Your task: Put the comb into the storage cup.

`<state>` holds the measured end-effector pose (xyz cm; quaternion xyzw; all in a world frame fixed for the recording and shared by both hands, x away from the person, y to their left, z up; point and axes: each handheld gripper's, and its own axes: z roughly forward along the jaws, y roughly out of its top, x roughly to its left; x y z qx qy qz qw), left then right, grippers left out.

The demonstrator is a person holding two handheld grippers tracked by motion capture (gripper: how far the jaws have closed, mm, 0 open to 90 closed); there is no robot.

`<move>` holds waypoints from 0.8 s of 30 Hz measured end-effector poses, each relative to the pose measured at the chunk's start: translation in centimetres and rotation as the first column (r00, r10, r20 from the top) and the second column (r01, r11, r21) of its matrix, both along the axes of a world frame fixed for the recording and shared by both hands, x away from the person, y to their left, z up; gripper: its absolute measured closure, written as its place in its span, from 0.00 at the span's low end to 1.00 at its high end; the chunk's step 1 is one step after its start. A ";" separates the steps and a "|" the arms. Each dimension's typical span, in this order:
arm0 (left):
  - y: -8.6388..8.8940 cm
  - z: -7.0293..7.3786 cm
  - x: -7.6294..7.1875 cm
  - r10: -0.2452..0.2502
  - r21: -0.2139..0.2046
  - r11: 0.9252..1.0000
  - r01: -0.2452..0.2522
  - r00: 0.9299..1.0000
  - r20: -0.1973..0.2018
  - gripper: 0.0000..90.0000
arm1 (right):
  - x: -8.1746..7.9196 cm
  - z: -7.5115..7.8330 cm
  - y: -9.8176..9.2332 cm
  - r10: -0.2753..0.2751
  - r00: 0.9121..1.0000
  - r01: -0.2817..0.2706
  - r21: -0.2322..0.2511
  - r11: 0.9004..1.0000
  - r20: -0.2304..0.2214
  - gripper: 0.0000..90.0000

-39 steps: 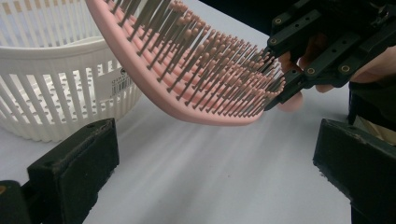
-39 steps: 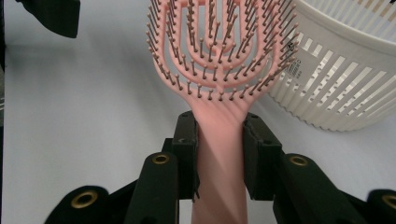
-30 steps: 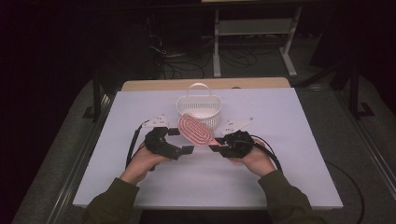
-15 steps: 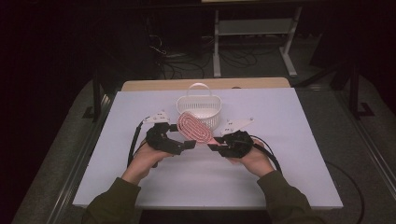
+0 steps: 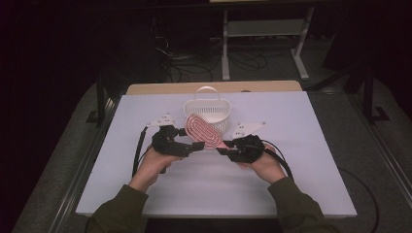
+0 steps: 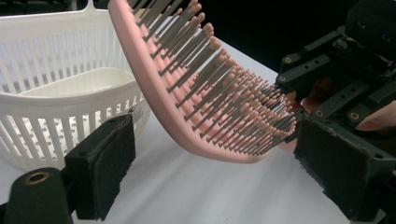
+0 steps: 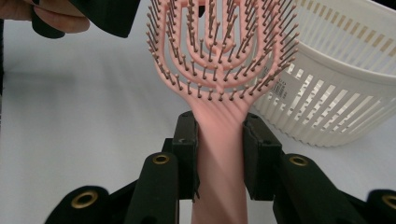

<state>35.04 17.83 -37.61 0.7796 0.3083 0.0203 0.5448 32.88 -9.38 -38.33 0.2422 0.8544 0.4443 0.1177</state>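
Right gripper (image 7: 219, 154) is clamped on the pink hairbrush (image 7: 219, 60) handle, head raised just ahead of it beside the white basket (image 5: 206, 109). Left gripper (image 6: 210, 158) jaws just been closing, brush head between them, probably not touching yet. Brush not yet in basket. Count: one brush, one basket.

text: none legible | basket (image 7: 327, 93) label – too small to read

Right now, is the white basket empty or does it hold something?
Empty, as far as visible. The left gripper view shows the bare floor of the basket; the pink hairbrush is outside, held by the right gripper.
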 end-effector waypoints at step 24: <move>0.2 0.3 0.3 -0.011 -0.088 0.996 0.007 0.999 -0.044 0.36 | -0.3 0.0 0.5 0.018 1.000 -0.017 -0.005 1.000 0.025 0.76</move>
